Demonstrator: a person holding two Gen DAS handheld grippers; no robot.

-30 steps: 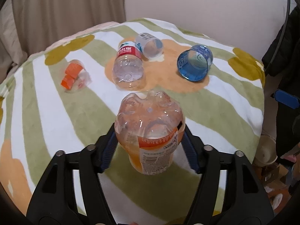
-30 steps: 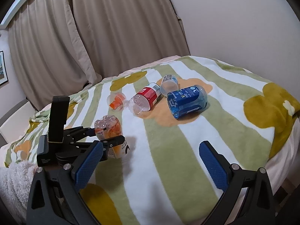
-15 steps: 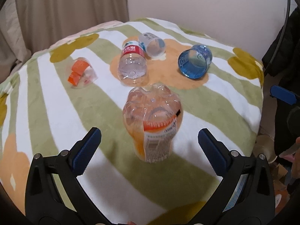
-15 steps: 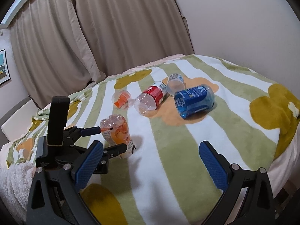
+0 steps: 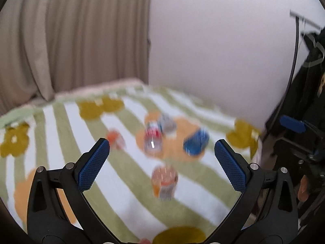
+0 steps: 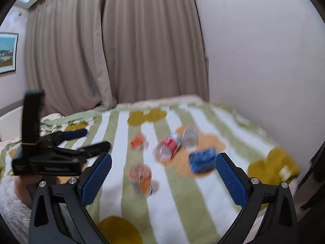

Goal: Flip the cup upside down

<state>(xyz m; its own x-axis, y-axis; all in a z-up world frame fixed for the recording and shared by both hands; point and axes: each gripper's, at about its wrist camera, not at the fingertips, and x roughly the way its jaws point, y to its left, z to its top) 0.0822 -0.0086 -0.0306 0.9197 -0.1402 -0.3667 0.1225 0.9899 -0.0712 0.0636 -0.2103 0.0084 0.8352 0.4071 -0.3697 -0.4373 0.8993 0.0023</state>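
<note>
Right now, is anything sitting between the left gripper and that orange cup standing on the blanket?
Nothing visible. The left gripper is open, and only bare striped blanket lies between it and the orange cup. The other cups lie beyond it.

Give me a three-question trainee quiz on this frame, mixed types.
1. True or false: the left gripper is shut on the orange cup.
2. The orange cup stands on: A) a bare wooden floor B) the striped blanket C) a metal tray
3. Fill in: the blue cup is ____, not standing.

Key: 1 false, both the left gripper and the right gripper are open and empty. 2 B. 3 lying on its side.
</note>
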